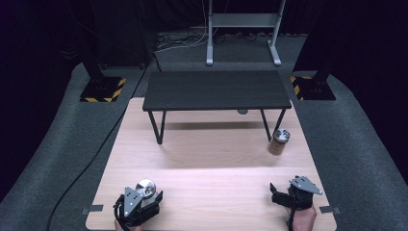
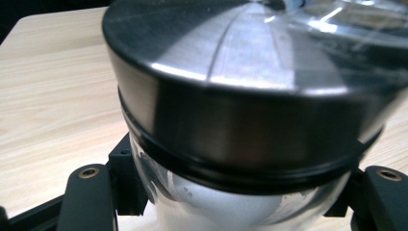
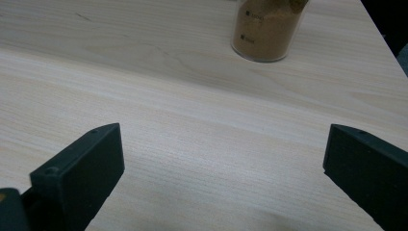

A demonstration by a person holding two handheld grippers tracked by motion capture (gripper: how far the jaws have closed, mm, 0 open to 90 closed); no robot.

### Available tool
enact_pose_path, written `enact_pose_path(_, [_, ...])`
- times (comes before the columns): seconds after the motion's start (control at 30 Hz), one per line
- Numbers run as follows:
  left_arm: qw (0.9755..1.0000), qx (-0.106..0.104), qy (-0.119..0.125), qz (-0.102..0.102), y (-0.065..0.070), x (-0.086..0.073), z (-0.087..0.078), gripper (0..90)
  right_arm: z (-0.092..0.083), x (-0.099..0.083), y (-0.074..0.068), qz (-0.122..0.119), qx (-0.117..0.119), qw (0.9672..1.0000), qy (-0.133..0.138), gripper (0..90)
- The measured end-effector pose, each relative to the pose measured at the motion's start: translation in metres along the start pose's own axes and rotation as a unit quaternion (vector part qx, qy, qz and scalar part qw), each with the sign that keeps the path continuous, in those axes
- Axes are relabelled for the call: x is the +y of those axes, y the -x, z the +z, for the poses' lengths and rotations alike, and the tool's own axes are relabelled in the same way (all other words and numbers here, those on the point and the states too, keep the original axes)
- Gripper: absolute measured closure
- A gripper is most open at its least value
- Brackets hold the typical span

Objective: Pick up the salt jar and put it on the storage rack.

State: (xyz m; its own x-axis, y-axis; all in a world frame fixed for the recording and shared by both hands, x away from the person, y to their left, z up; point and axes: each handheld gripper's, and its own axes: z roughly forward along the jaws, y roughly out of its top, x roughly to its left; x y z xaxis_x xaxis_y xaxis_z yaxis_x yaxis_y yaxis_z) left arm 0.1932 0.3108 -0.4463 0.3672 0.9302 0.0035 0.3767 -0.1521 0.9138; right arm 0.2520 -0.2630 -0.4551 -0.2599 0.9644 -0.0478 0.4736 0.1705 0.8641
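At about seven o'clock on the table (image 1: 211, 192), the left hand-held gripper (image 1: 146, 195) is clamped on a clear jar with a metal lid (image 2: 250, 86), its jaws gripping the glass below the lid, probably so it can be carried upright. The jar's long axis looks near vertical, lid up. At five o'clock the right hand-held gripper (image 1: 279, 192) waits with jaws wide and empty, aimed toward the brown-powder jar (image 3: 265, 29) at two o'clock.
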Motion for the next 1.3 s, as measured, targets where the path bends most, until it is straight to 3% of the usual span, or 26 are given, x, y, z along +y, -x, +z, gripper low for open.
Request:
enact_pose_path(0.67, [0.9998, -0.02, 0.005, 0.005, 0.005, 0.022, 0.013, 30.9, -0.001, -0.002, 0.005, 0.009, 0.009, 0.9999, 0.004, 0.0])
enact_pose_path(1.03, [0.9995, -0.027, 0.013, -0.015, 0.006, 0.027, 0.027, 30.9, -0.001, -0.002, 0.005, 0.009, 0.008, 0.9999, 0.004, 0.0])
enact_pose_path(1.3, [0.9993, -0.035, 0.012, -0.009, 0.008, 0.034, 0.038, 31.0, -0.001, -0.002, 0.004, 0.008, 0.005, 0.9999, 0.005, 0.0])
